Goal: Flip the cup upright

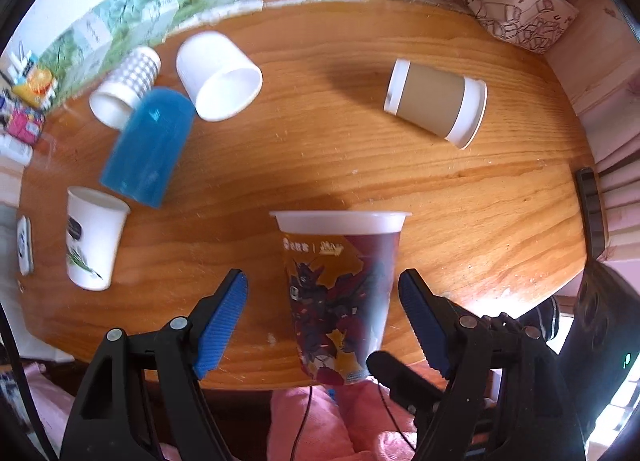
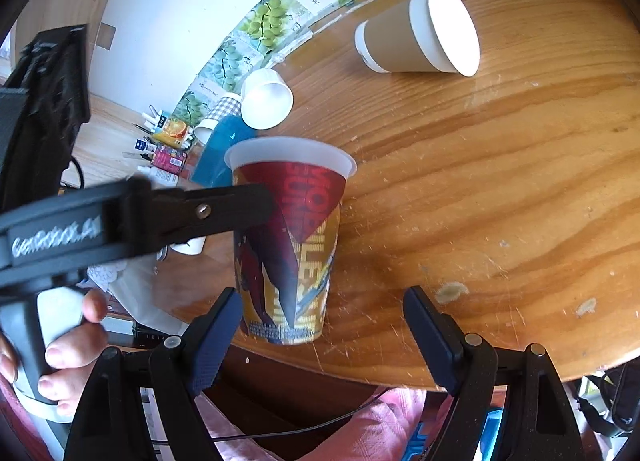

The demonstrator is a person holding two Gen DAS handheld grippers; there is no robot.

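Here the printed cup [image 1: 340,297] stands upright near the table [image 1: 460,197] edge, between the spread jaws of the left gripper [image 1: 322,319], touching neither. The right gripper [image 2: 322,335] is released too, cup beside its left jaw. Beyond lies a brown cup [image 1: 436,103], tipped over.

Bright daylight, glare on the table [image 1: 480,293], fisheye-warped, blurred edges.

A round wooden table [image 1: 320,165] carries a printed plastic cup [image 1: 340,297] upright at its near edge, a brown-sleeved paper cup [image 1: 436,103] on its side far right, and far left a blue cup [image 1: 148,145], a white cup [image 1: 218,75] and a dotted cup [image 1: 126,87] lying, plus an upright white paper cup [image 1: 92,237].
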